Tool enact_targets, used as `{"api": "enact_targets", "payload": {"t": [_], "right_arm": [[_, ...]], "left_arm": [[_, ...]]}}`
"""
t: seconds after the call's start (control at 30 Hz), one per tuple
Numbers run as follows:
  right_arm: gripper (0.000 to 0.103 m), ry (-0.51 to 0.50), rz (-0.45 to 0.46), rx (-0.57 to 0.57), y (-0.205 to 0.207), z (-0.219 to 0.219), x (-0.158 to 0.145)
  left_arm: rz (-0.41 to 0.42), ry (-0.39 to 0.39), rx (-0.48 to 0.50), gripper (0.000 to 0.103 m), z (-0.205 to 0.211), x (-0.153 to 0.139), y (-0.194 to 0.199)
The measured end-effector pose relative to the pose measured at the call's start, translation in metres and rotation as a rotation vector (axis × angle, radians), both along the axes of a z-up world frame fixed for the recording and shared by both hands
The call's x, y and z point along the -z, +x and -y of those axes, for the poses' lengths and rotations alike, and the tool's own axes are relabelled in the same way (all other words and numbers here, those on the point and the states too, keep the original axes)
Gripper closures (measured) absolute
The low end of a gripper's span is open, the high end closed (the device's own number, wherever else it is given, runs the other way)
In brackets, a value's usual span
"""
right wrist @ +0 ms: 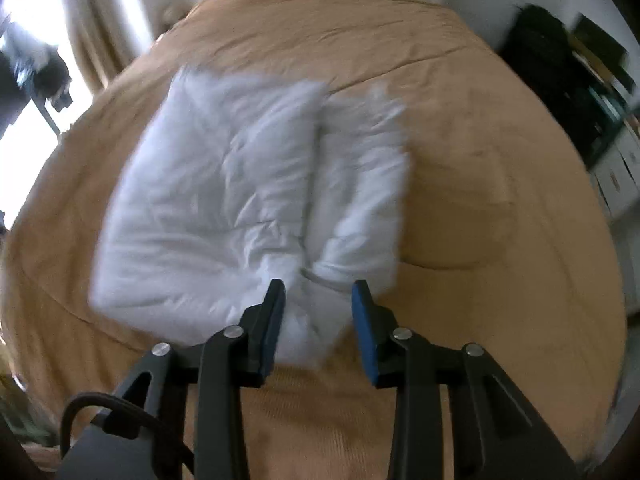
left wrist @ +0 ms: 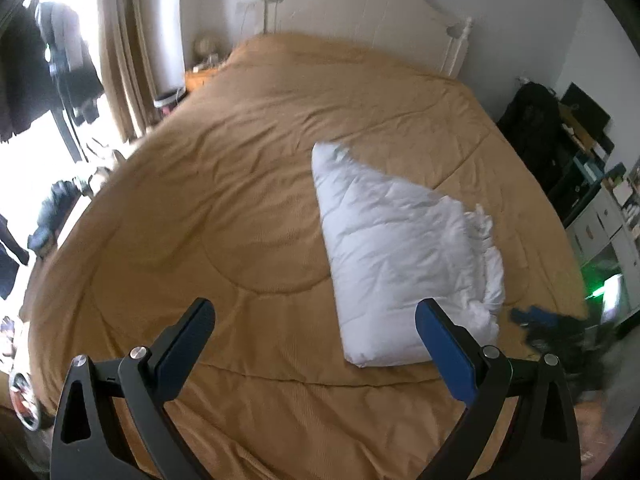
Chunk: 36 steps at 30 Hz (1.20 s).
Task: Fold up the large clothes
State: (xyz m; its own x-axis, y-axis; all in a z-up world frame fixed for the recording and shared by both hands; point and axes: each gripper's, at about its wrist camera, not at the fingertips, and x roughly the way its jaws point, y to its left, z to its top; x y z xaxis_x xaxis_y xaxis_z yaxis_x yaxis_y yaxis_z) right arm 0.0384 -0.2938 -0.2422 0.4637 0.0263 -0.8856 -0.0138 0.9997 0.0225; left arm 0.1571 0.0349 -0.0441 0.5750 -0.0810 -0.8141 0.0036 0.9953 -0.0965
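Left wrist view, from the left edge across: a bright window with dark clothes hanging by it and a tan curtain (left wrist: 124, 60), then the wide tan bedspread (left wrist: 200, 184) that covers the bed up to a white headboard (left wrist: 360, 4). The left gripper (left wrist: 316, 320) hangs over bare bedspread near the bed's front edge, its 2 fingers spread wide with nothing between them. The white padded garment (left wrist: 396, 256) lies folded into a long bundle on the bedspread, right of the gap's centre. Its near end reaches down behind the blue pad of the right-hand finger (left wrist: 444, 348), and whether it touches that finger cannot be told. The left-hand finger stands well apart from the garment. Its rumpled, bunched edge faces right. Past it, dark clutter lies at the bed's right edge, with a black bag (left wrist: 532, 120) and white shelves beyond.

Right wrist view, blurred by motion, again from the left: the window, then the bedspread (right wrist: 480, 168), with the garment (right wrist: 224, 200) spread across the middle as 2 puffy halves, a wider one on the left and a narrower one on the right, meeting in a crease. The right gripper (right wrist: 318, 300) sits at the garment's near edge, jaws partly apart, neither pad pressing the fabric. A white corner of the garment shows in the gap between the 2 fingers, just beside the left-hand pad. Dark shelves fill the right edge.
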Motion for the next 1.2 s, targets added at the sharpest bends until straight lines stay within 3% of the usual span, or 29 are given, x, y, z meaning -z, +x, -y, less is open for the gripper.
{"api": "enact_targets", "payload": {"t": [0.03,0.07,0.1,0.17,0.3,0.37,0.4,0.5,0.63,0.67,0.77,0.97,1.2], "right_arm": [[0.047,0.002,0.000,0.018,-0.009,0.002,-0.021],[0.026,0.006,0.007,0.046,-0.019,0.000,-0.053],[0.016,0.006,0.009,0.059,-0.028,-0.003,-0.068],[0.016,-0.021,0.014,0.077,-0.049,-0.015,-0.118],[0.011,-0.072,0.075,0.057,-0.084,-0.036,-0.189],[0.000,-0.051,0.088,0.051,-0.094,-0.031,-0.206],[0.000,-0.046,0.103,0.053,-0.099,-0.032,-0.212],[0.000,-0.044,0.121,0.067,-0.112,-0.040,-0.200],[0.000,0.000,0.129,0.080,-0.119,-0.048,-0.149],[0.000,-0.049,0.096,0.084,-0.117,-0.052,-0.130],[0.000,-0.095,0.018,0.070,-0.113,-0.059,-0.112],[0.000,-0.054,0.029,0.101,-0.112,-0.054,-0.128],[0.000,-0.062,-0.005,0.106,-0.120,-0.056,-0.132]], "left_arm": [[0.001,0.034,0.004,0.001,0.009,-0.012,-0.003],[-0.005,0.056,0.006,0.001,0.015,-0.019,-0.005],[-0.016,0.072,0.007,0.001,0.019,-0.026,-0.007],[-0.036,0.076,0.002,0.001,0.026,-0.040,-0.015],[-0.085,0.070,0.004,0.001,0.035,-0.059,-0.028],[-0.100,0.060,-0.009,0.001,0.036,-0.064,-0.033],[-0.104,0.047,-0.035,0.001,0.034,-0.065,-0.036],[-0.125,0.032,-0.090,0.001,0.031,-0.056,-0.044],[-0.151,0.073,-0.104,0.001,0.031,-0.035,-0.046],[-0.135,0.097,-0.099,0.001,0.033,-0.033,-0.048],[-0.109,0.124,-0.079,0.001,0.036,-0.030,-0.050],[-0.137,0.030,-0.061,0.001,0.034,-0.021,-0.054],[-0.189,0.012,-0.068,0.001,0.030,-0.010,-0.062]]}}
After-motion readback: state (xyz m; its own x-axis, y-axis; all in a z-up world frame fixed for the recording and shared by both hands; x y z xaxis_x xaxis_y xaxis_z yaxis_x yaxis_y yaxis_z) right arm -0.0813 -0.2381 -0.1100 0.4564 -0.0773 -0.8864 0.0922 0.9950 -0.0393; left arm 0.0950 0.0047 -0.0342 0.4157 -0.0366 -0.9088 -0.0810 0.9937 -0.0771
